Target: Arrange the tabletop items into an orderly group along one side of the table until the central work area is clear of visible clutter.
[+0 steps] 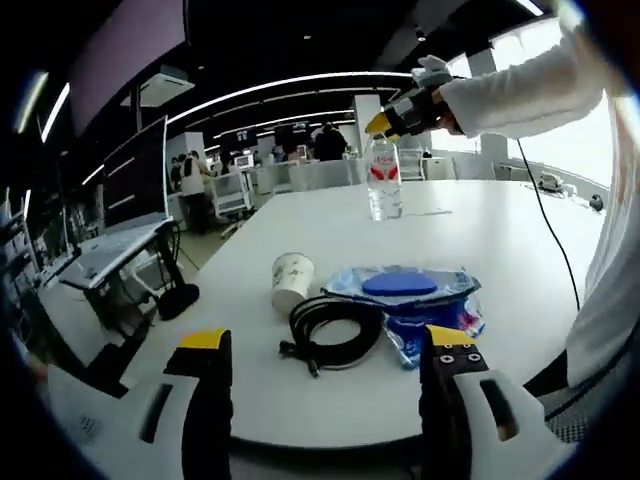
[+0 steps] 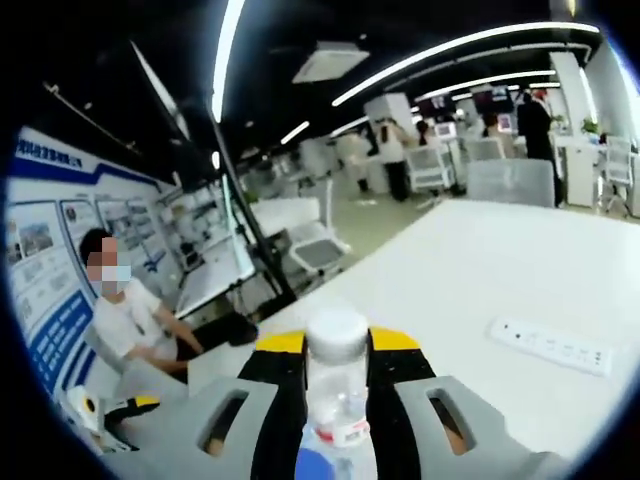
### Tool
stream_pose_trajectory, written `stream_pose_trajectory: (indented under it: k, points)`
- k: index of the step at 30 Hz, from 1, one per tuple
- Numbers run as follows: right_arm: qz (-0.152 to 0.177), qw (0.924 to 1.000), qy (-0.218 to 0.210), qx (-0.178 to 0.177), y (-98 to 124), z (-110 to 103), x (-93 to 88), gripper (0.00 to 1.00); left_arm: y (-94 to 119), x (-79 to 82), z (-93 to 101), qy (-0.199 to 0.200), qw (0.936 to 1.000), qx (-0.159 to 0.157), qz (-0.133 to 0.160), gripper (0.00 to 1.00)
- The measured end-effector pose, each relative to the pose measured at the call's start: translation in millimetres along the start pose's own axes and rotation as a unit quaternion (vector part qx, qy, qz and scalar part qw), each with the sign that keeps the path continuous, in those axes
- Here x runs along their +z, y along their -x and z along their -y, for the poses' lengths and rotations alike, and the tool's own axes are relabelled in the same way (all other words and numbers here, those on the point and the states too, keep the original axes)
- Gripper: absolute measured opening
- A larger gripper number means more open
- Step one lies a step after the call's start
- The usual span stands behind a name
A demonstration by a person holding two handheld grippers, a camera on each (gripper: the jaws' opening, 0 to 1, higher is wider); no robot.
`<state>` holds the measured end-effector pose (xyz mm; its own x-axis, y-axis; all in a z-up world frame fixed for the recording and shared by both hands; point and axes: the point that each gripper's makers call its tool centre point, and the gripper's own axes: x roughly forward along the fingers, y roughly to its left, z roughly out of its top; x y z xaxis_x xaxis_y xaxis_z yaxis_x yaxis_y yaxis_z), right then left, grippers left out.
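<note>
White tabletop (image 1: 500, 240) is running wide and round across the left gripper view, and near its front edge the clutter is sitting in a loose cluster: a paper cup (image 1: 291, 281) lying on its side at the left, a coiled black cable (image 1: 334, 327) just beside it and nearer the edge, then a blue plastic packet (image 1: 415, 300) touching the coil on the right. The left gripper (image 1: 330, 352) is hovering low in front of this cluster with its jaws standing wide apart and nothing between them.

Further back and to the right, a clear water bottle (image 1: 383, 178) is standing upright on the table, and the right gripper (image 1: 400, 117), reaching out from a white sleeve (image 1: 520, 85), is closing round its top. In the right gripper view the bottle's white cap (image 2: 337, 336) is sitting squarely between the yellow-tipped jaws, so the right gripper (image 2: 337, 345) appears to be gripping the bottle by its neck. A white power strip (image 2: 550, 346) is lying on the table off to the right, well apart from the bottle.

As I read it, the step in hand is taking the bottle for carrying to the chosen side. The next move is calling for a steady upright lift, then setting it down beside the cluster, or moving the cluster to it
</note>
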<state>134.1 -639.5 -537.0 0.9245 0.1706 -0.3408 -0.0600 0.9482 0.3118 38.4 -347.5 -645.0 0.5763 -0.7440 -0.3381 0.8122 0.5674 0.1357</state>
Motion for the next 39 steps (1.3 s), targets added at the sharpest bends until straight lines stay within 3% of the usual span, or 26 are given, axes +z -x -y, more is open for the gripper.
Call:
stream_pose_trajectory:
  k: [3,8,19,26,33,39]
  points:
    - [-0.005,0.9999,-0.011,-0.007,-7,3,-3.7,0.19,-1,-11.3,4.5,0.022,0.9994,-0.013,-0.024,0.71]
    - [-0.014,0.9998,-0.005,-0.011,-15,2,-10.4,0.19,-1,-24.3,9.8,0.023,0.9978,-0.027,-0.056,0.58]
    - [-0.015,0.9995,-0.020,-0.019,-30,4,-15.6,0.19,-1,-30.6,8.0,0.022,0.9968,-0.021,-0.074,0.53]
    - [-0.026,0.9987,-0.023,-0.037,-43,19,-23.6,0.19,0,-36.7,6.5,0.015,0.9959,-0.016,-0.087,0.52]
    - [-0.040,0.9971,-0.040,-0.051,-55,31,-34.4,0.19,1,-44.9,6.6,0.018,0.9939,-0.019,-0.107,0.44]
    - [-0.062,0.9970,-0.005,-0.046,-68,29,-43.0,0.19,1,-48.4,3.8,0.016,0.9936,-0.016,-0.111,0.43]
